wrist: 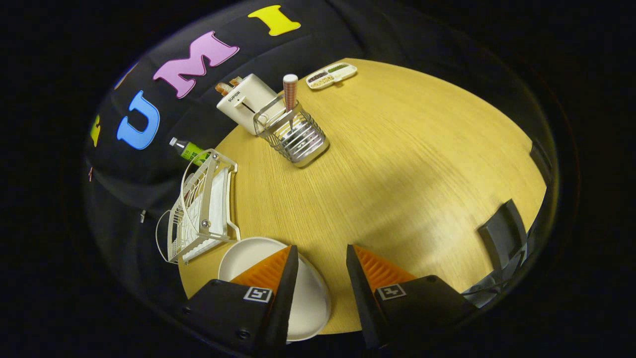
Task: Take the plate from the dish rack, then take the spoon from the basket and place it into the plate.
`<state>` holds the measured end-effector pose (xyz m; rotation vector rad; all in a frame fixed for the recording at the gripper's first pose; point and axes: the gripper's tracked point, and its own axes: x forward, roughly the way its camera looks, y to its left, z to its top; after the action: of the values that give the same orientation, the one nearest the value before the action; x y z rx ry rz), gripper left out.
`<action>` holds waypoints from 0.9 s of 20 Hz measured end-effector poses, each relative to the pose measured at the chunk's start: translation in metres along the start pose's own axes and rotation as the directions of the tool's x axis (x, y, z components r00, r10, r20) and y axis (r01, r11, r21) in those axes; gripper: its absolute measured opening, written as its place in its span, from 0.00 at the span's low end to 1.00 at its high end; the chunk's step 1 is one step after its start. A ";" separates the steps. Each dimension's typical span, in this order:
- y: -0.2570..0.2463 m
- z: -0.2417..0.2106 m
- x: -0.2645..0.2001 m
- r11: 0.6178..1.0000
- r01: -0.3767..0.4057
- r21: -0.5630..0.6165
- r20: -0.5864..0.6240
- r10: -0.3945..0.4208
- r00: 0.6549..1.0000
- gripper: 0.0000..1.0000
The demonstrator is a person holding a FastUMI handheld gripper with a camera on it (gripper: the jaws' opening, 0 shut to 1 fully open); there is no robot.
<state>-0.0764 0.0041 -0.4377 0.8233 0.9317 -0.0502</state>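
My fingers stand apart with a clear gap between them and grip nothing; bare bench shows through the gap. The plate lies flat on the bench near its edge, under and just beside my left finger, part of it hidden by that finger; whether the finger touches it I cannot tell. The dish rack stands just beyond the plate, at the bench edge, its wire slots holding no plate. The basket, a wire holder, stands well beyond my fingers, toward the far side of the bench. The spoon stands upright in the basket, its handle rising above the rim. A toaster stands just behind the basket, touching or almost touching it. A small divided tray lies farther back, apart from the basket. A green bottle lies behind the dish rack, at the bench edge. A dark chair back shows past the bench on my right
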 end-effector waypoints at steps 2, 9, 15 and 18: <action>-0.002 0.022 -0.008 0.998 0.016 -0.060 0.085 -0.011 0.996 0.74; 0.010 0.107 -0.025 0.984 0.044 -0.170 0.348 0.018 0.938 0.78; 0.009 0.154 -0.005 0.991 0.003 -0.135 0.438 0.057 0.897 0.78; 0.014 0.163 0.011 0.995 -0.046 -0.090 0.442 0.081 0.893 0.78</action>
<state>0.0483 -0.0882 -0.3853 0.7278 0.4683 -0.1397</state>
